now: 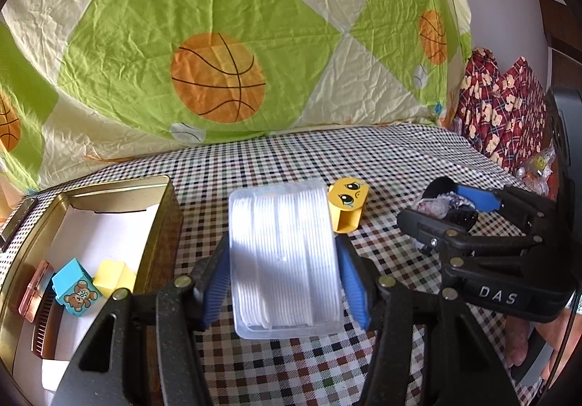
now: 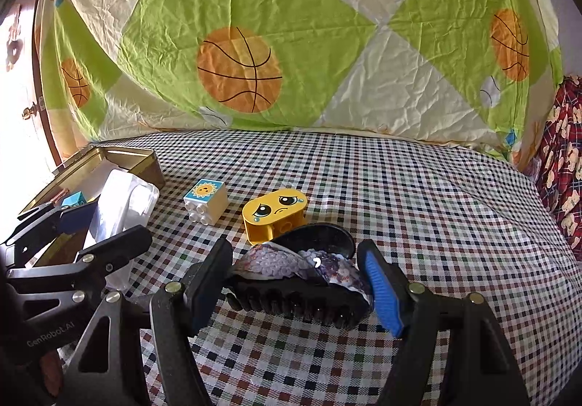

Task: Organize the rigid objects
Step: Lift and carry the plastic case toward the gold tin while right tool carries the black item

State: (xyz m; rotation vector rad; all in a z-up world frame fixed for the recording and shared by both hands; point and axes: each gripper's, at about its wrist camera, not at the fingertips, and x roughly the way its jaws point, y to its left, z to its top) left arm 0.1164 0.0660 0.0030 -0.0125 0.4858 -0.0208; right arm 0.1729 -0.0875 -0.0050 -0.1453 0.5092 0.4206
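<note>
My left gripper (image 1: 285,282) is shut on a clear plastic box of white coiled line (image 1: 283,257), held just right of the gold tin (image 1: 165,224). The tin holds a blue bear block (image 1: 74,291), a yellow block (image 1: 114,277) and a copper piece (image 1: 34,291). My right gripper (image 2: 300,282) is shut on a black hair claw clip with purple sequin fabric (image 2: 298,278). A yellow sad-face block (image 2: 274,218) lies just beyond it on the checked cloth; it also shows in the left wrist view (image 1: 347,204). A sunflower block (image 2: 205,200) lies left of it.
The checked tablecloth (image 2: 418,224) spreads to the right. A basketball-print sheet (image 2: 291,42) rises behind. Red patterned fabric (image 1: 502,108) and a small smiley item (image 1: 538,162) sit at the far right. The other gripper (image 2: 72,257) shows at the left in the right wrist view.
</note>
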